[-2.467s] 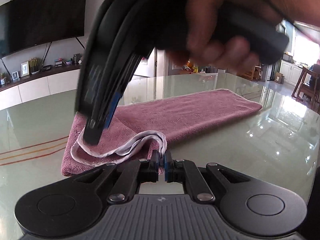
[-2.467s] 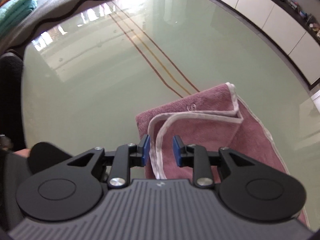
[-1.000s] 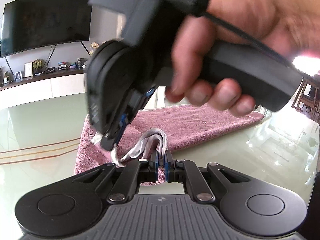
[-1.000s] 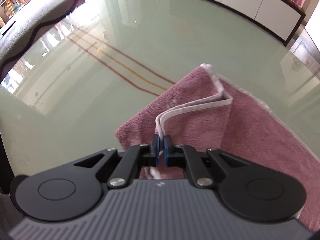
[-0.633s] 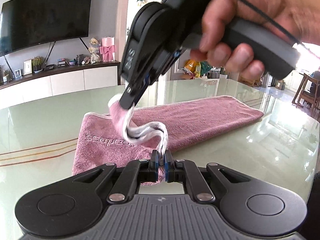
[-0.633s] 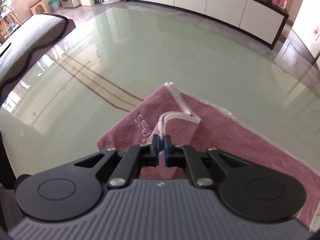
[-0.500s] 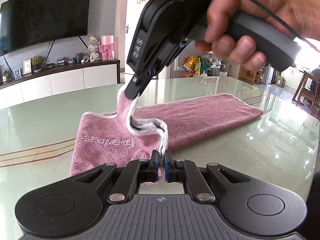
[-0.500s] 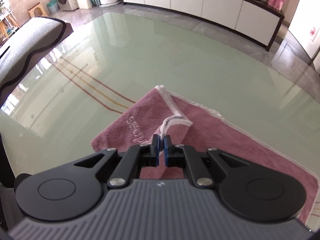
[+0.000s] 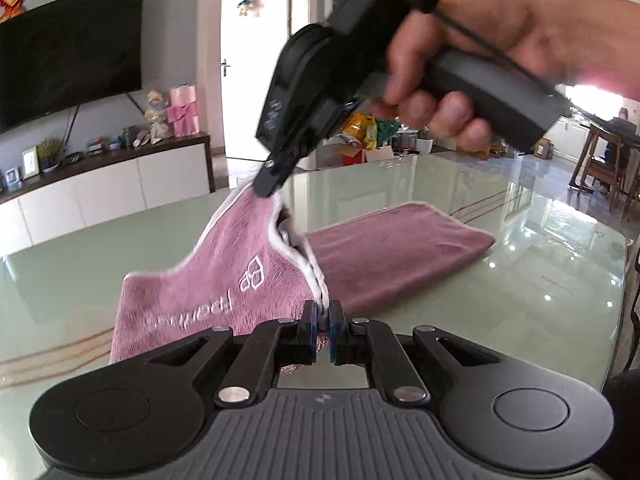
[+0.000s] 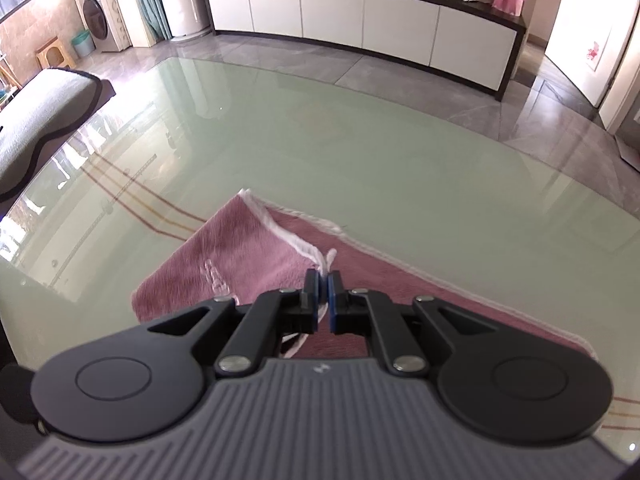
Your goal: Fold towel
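A pink towel (image 9: pixel 384 256) with white trim lies lengthwise on the glass table (image 9: pixel 520 300); it also shows in the right wrist view (image 10: pixel 240 256). Its near end is lifted off the table. My left gripper (image 9: pixel 323 316) is shut on the near corner of the trim. My right gripper (image 10: pixel 323 284) is shut on the other corner and holds it higher; it shows in the left wrist view (image 9: pixel 270 188), held by a hand, with the raised towel flap hanging between the two grippers.
The table's far edge (image 10: pixel 360 92) faces a long white cabinet (image 10: pixel 360 20). A grey sofa (image 10: pixel 40 116) stands beyond the table's left side. Chairs (image 9: pixel 604 168) stand far right. Brown stripes (image 10: pixel 132 196) run through the glass.
Both grippers have risen and lifted the towel's near end off the table. The right gripper went from open to shut on the trim and now holds its corner higher and farther along the towel.
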`<state>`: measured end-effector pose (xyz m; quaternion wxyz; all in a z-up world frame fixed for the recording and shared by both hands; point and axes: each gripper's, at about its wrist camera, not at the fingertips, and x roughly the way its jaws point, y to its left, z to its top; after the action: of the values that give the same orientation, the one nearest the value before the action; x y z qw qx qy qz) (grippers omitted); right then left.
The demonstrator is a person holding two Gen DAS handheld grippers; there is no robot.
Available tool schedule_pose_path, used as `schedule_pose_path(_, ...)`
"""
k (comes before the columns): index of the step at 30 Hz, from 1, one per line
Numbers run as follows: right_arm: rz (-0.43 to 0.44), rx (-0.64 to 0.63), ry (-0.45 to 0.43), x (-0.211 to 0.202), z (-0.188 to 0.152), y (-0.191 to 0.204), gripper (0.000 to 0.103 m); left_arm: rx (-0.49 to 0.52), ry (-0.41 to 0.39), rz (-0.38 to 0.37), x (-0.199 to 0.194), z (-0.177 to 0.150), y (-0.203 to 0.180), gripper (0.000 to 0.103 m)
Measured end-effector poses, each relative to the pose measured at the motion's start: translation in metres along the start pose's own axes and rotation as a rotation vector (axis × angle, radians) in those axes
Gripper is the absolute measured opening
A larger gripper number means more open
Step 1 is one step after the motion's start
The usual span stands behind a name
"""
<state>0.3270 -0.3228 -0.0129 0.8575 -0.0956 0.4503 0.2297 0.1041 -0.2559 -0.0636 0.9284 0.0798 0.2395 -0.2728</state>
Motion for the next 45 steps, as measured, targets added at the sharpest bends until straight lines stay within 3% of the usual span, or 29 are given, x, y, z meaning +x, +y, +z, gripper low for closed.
schedule_pose_path(24, -0.021, 0.047, -0.043, -0.028, -0.013, -0.137, 0.004, 0.056, -0.008, -0.061, 0.117, 0.070, -0.113, 0.006)
schedule_pose_path(37, -0.046, 0.126, -0.066, -0.042, -0.050, -0.192, 0.004, 0.083, 0.017, -0.126, 0.152, 0.081, -0.168, 0.006)
schedule_pose_path(45, -0.050, 0.189, -0.025, -0.030, -0.086, -0.221, 0.004, 0.110, 0.058, -0.152, 0.173, 0.072, -0.196, 0.006)
